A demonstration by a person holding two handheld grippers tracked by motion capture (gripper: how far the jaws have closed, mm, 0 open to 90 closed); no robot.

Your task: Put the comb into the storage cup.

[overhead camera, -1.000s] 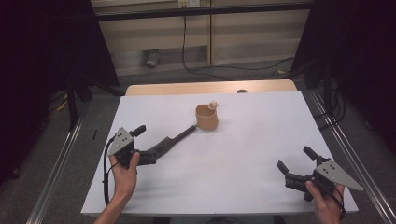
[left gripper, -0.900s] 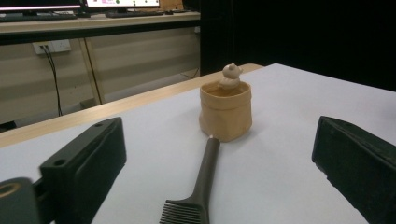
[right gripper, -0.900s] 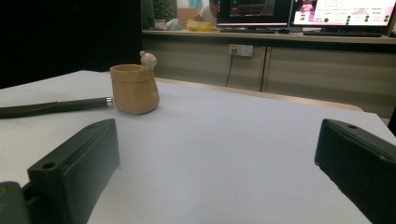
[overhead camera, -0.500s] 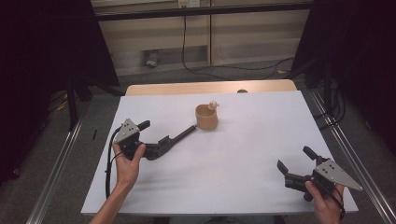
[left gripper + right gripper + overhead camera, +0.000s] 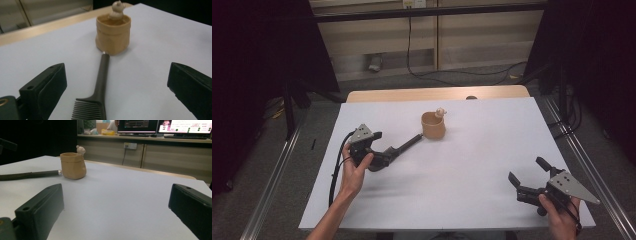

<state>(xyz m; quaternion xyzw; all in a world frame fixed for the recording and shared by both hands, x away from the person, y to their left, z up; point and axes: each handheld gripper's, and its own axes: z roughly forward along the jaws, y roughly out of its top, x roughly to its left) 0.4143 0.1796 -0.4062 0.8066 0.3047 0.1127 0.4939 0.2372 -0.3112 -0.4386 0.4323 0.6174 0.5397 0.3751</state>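
The comb [image 5: 96, 96] lies flat on the white table [image 5: 472, 195], handle tip touching the tan pot [image 5: 433, 125] (a small figure [image 5: 441, 112] perches on its rim), teeth toward you. Your left gripper [image 5: 379, 161] sits low over the teeth, jaws wide apart either side, gripping nothing. Your right gripper [image 5: 526, 175] rests near the table's right front corner, jaws spread and empty.

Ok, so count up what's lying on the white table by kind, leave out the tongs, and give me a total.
Comb: 1
Tan pot: 1
Small figure on the pot's rim: 1
Total: 3
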